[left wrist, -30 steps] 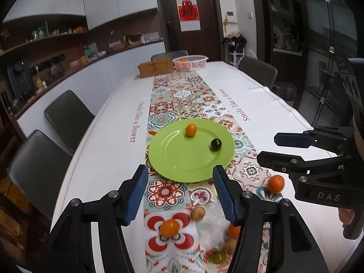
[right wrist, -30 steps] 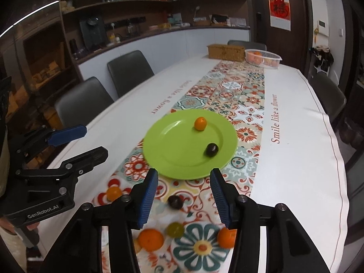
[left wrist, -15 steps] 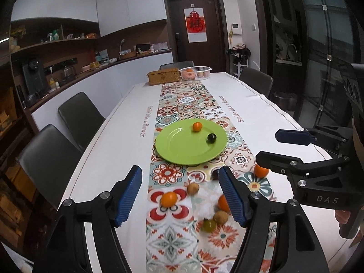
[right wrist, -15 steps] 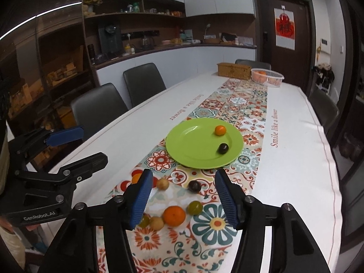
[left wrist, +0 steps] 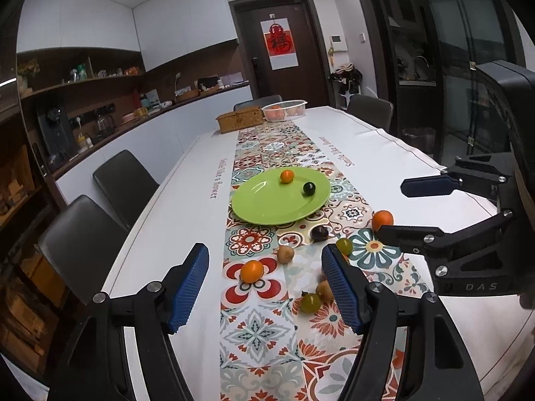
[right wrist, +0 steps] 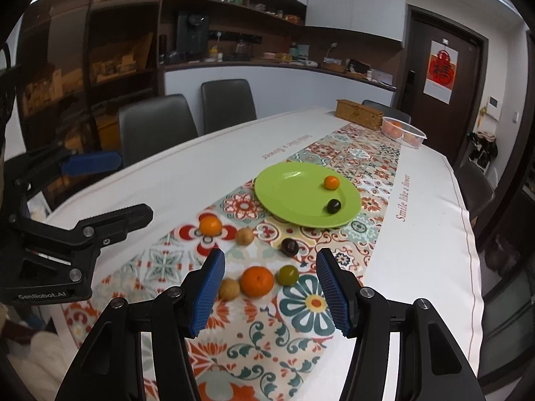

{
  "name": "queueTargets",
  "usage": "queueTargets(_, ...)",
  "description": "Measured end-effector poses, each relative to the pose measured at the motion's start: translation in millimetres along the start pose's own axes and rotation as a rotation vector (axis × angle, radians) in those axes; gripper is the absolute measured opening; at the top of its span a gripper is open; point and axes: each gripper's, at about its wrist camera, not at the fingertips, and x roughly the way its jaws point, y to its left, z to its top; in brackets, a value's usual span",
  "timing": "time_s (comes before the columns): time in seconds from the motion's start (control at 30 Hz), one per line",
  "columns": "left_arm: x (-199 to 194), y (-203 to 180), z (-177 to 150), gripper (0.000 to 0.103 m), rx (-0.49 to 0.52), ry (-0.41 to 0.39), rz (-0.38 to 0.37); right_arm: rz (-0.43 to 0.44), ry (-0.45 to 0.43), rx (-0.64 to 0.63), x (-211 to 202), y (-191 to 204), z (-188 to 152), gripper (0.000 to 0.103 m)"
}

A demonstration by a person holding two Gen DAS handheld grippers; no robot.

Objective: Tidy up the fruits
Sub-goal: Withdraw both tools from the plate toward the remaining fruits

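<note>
Pulled back and up from the plate [left wrist: 264, 205] since the earlier frames, more loose fruit now in view. Left view: left gripper [left wrist: 265, 282] wide open, holding nothing, above the runner [left wrist: 254, 330]; orange [left wrist: 287, 176] and dark fruit [left wrist: 309, 188] on the plate, other fruits scattered nearer on the runner. Right view: right gripper [right wrist: 271, 289] likewise wide and holding nothing, a large orange [right wrist: 256, 281] and a green fruit [right wrist: 288, 274] lying between its fingers; plate [right wrist: 287, 193] beyond, carrying the same two fruits.

"Smile like a flower" on tablecloth [right wrist: 431, 234]
</note>
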Motion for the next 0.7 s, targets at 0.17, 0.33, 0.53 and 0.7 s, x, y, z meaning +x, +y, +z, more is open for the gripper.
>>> queueTargets(0.17, -1, -10, -11, 0.069, 0.058, -0.013, 0.016, -0.009, 0.017, -0.083, 2, 9, -8, 0.058)
queueTargets(0.33, 9, -18, -20, 0.069, 0.107, 0.015, 0.015, -0.011, 0.058, -0.192, 13, 16, -15, 0.058)
queueTargets(0.53, 20, -26, -30, 0.069, 0.159, 0.016, -0.012, 0.001, 0.092, -0.292, 27, 23, -21, 0.058)
queueTargets(0.7, 35, -32, -41, 0.069, 0.191, 0.041, -0.038, 0.006, 0.102, -0.35, 40, 28, -26, 0.058)
